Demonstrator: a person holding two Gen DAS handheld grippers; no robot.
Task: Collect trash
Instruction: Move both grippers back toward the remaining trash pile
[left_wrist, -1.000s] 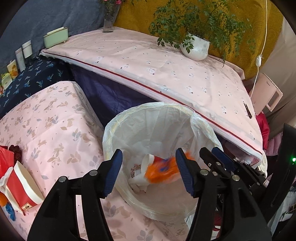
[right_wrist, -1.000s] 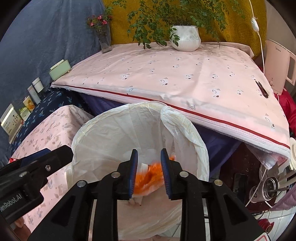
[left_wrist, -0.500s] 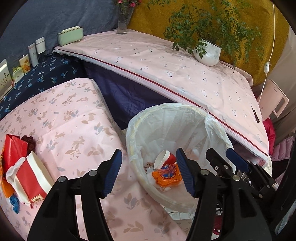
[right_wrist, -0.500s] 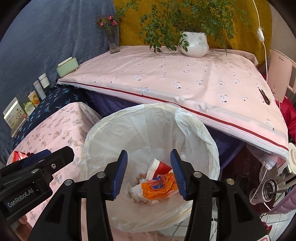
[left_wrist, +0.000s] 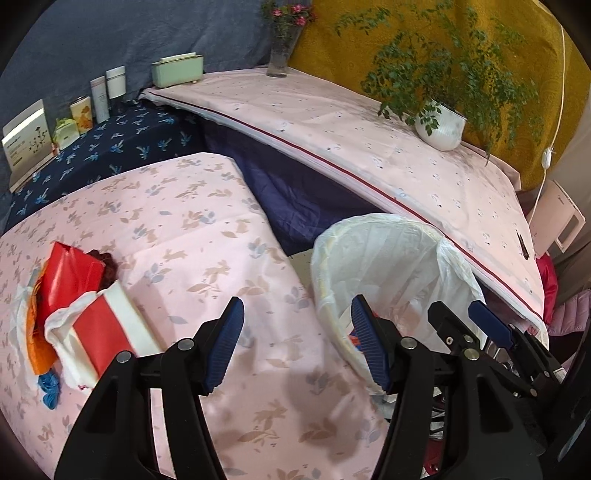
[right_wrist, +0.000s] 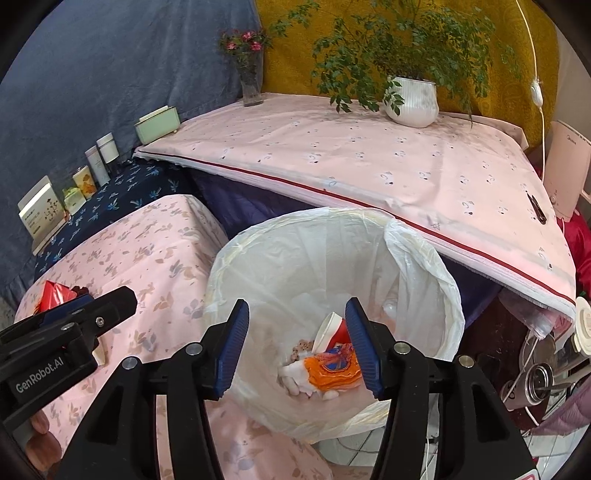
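Left of the lined bin, red-and-white wrappers lie on the table, nearer the empty, open-jawed left gripper; right gripper, jaws just opened and empty, hangs over binned trash.

In the left wrist view, the near rim of the lined bin blocks most of its contents; only a sliver of orange and blue shows beside a gripper finger. The red and white carton on the floral cloth is smeared by blur (its print unreadable), and it covers much of the wrappers beneath it. In the right wrist view, small pale scraps in the bin cannot be identified. Labels on the far boxes are too small to read.
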